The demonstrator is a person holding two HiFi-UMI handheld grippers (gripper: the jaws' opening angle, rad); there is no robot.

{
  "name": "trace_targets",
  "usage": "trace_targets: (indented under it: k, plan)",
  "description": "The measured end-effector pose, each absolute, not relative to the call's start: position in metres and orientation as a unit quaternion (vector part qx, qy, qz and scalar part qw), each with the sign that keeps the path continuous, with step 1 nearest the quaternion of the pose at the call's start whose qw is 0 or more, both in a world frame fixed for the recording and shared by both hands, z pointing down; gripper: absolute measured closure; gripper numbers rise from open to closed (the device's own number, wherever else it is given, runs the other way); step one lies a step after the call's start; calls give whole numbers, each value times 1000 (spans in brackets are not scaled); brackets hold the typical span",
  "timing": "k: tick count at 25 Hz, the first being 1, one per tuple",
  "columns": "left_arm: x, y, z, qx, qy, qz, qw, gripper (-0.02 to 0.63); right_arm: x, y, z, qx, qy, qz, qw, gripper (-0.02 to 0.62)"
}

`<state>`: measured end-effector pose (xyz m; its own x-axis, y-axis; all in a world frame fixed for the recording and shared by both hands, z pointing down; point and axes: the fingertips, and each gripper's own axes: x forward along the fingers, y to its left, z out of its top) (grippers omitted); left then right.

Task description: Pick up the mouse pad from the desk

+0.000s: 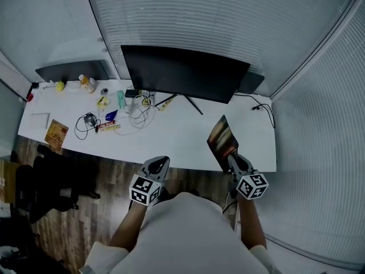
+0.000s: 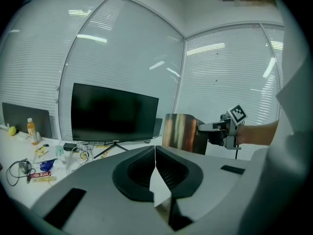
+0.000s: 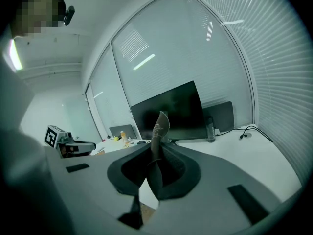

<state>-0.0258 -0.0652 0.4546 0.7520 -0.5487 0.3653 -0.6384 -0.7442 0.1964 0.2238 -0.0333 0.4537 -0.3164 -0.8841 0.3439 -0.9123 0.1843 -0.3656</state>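
The mouse pad, dark with a brownish sheen, hangs lifted and tilted over the right front part of the white desk. My right gripper is shut on its near edge. In the right gripper view the mouse pad stands edge-on and rises out of the right gripper. In the left gripper view the mouse pad shows at the right, held by the right gripper. My left gripper hovers at the desk's front edge, and in its own view the left gripper is shut on nothing.
A wide black monitor stands at the back middle of the desk. Cables, small packets and a bottle lie on the desk's left part. A dark screen stands at the back left. A black cable runs at the back right. A black chair stands left of me.
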Motion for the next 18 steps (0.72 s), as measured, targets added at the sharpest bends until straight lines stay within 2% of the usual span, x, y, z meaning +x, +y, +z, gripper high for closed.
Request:
trace_targets:
  k: [18]
  plan:
    - [-34,-75,454,917,-339,143,154,588,225,-36,445,583,-774,245,24,546]
